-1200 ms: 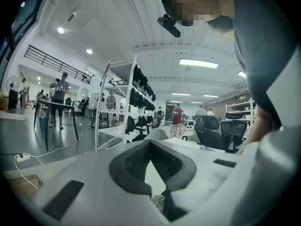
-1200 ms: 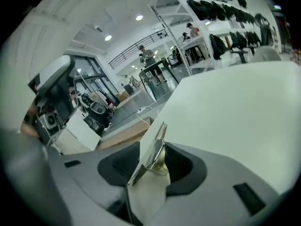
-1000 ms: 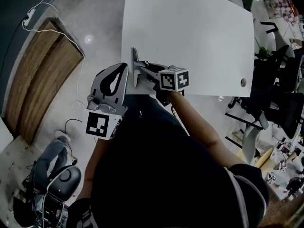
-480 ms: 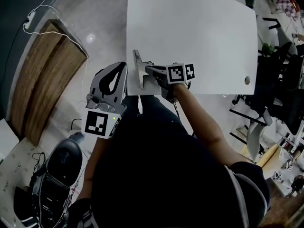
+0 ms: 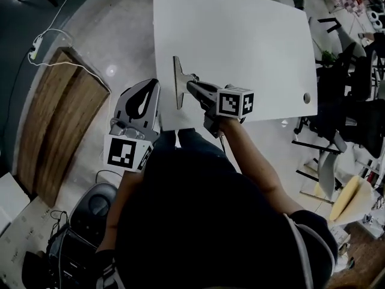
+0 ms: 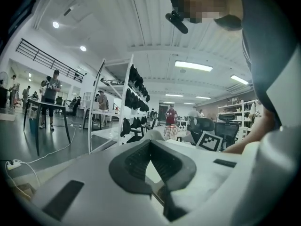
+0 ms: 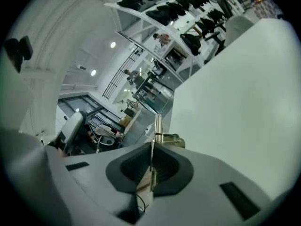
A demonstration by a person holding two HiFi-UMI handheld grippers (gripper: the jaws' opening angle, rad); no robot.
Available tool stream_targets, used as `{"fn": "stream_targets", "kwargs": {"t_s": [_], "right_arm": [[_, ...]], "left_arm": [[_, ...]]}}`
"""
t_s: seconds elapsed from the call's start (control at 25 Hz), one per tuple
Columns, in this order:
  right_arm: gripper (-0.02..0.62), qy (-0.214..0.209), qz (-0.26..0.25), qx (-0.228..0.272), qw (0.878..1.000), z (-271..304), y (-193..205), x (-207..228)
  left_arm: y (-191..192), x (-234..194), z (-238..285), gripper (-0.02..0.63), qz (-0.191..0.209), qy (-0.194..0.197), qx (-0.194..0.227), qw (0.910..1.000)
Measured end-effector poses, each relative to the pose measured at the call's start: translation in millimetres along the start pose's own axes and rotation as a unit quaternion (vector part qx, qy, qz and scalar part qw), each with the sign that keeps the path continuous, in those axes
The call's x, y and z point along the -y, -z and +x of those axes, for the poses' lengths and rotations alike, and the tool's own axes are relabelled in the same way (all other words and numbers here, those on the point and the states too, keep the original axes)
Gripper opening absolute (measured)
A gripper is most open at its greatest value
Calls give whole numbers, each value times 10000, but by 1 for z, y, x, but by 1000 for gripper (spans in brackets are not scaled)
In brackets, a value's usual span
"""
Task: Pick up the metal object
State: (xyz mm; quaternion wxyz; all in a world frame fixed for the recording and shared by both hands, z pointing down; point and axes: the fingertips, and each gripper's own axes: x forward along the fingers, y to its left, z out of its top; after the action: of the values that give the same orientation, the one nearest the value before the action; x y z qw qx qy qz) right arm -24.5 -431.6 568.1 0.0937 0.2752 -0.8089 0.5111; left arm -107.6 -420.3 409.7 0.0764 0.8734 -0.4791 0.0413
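Observation:
The metal object (image 5: pixel 178 82) is a flat grey plate with a short stem, over the near left part of the white table (image 5: pixel 252 47). My right gripper (image 5: pixel 194 88) reaches in from the right and is shut on its stem side. In the right gripper view the plate's thin edge (image 7: pixel 157 125) stands straight up between the pads (image 7: pixel 164 166), which press on it from both sides. Whether the plate rests on the table or hangs just above it I cannot tell. My left gripper (image 5: pixel 156 84) is off the table's left edge, shut and holding nothing (image 6: pixel 150 147).
A wooden board (image 5: pixel 57 125) lies on the floor at the left with a white cable (image 5: pixel 48 29) beside it. Office chairs and desks (image 5: pixel 355 95) crowd the right side. A round hole (image 5: pixel 307 97) sits near the table's right front corner.
The right gripper's jaws have closed on the metal object, which now sits a little farther from the table's near edge. The left gripper has stayed in place.

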Motion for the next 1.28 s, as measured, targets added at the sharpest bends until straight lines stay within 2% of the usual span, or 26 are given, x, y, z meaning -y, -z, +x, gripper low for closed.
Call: {"fn": "stream_targets", "kwargs": {"t_s": [0.2,0.48,0.64,0.84,1.0,1.12,1.28], "right_arm": [[32,187,-823,930,9921,-36,-58,-37],[32,709,-1943,2110,9554,-85,-126,-91],[32,965,-2586,2689,9228,-108,-160,-126],[32,1459,-3658,3249,8598,-129,-190,-177],[32,1579,-4160,3673,8168,-145,-208,-206],[32,1608,-4309,3934,7960,-154,-215,-219],[32,1632,-4407,4051,7843,-157,-219,-228]], "left_arm": [[-20,3,12,23,149,40,186,9997],[-58,-4,26,23,376,-15,434,9983],[-83,-12,32,23,487,-96,576,9971],[-122,-24,36,23,581,-274,752,9951],[-157,-26,37,23,796,-359,970,9914],[-172,-24,38,23,916,-388,1077,9892],[-182,-23,37,23,956,-388,1149,9880]]}}
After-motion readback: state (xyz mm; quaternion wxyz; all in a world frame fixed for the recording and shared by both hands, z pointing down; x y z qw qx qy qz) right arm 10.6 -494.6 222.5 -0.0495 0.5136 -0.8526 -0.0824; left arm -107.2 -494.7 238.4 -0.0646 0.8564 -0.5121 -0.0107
